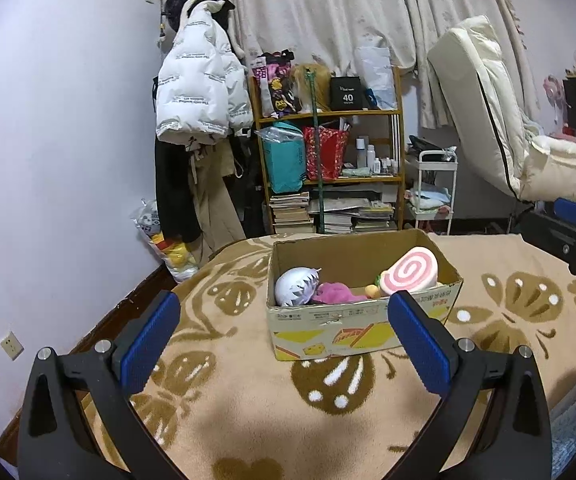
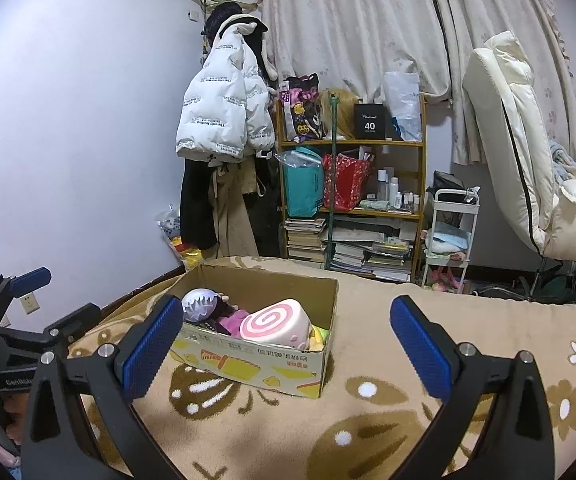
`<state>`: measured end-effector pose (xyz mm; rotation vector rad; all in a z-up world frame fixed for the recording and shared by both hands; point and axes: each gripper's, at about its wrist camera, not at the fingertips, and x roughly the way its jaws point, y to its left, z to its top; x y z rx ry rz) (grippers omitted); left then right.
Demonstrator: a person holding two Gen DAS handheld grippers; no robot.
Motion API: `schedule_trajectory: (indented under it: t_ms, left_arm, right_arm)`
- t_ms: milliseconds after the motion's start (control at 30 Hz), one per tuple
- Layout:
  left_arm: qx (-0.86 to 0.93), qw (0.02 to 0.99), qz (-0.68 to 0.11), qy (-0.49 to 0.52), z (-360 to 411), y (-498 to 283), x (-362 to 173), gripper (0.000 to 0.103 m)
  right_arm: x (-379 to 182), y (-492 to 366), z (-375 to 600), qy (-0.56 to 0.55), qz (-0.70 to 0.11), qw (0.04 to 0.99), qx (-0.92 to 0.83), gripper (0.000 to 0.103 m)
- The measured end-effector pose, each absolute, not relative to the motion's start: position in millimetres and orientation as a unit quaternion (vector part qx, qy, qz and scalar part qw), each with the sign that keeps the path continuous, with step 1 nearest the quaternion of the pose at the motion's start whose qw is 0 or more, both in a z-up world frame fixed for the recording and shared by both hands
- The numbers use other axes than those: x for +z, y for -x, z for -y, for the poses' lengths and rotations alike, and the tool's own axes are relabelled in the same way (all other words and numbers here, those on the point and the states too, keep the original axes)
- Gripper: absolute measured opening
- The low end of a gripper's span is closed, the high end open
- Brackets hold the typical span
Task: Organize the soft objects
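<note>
An open cardboard box (image 1: 328, 328) stands on a beige patterned blanket (image 1: 247, 400). Inside lie a pink swirl roll plush (image 1: 408, 274), a white-and-purple spiky plush (image 1: 296, 286), a magenta plush (image 1: 334, 292) and a small yellow one (image 1: 372, 290). My left gripper (image 1: 283, 340) is open and empty, a little in front of the box. My right gripper (image 2: 283, 344) is open and empty, in front of the box (image 2: 255, 364), with the swirl plush (image 2: 273, 324) between its fingers' line of sight. Each gripper shows at the other view's edge.
A wooden shelf (image 1: 328, 152) with bags, bottles and books stands behind the bed. A white jacket (image 1: 199, 92) hangs at its left. A white cart (image 1: 434, 192) and a cream recliner (image 1: 500, 120) stand to the right. The wall (image 1: 47, 140) runs along the left.
</note>
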<state>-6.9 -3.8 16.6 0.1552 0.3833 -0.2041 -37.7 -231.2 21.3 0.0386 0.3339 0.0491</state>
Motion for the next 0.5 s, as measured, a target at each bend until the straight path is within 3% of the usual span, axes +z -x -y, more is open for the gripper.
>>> schedule_trajectory:
  t_ms: [500]
  left_arm:
    - [-0.099,0.972,-0.200,-0.076,4.9,3.8,13.5,0.102]
  right_arm:
    - [17.4,32.0,232.9,-0.025,-0.175,0.984,0.018,0.103]
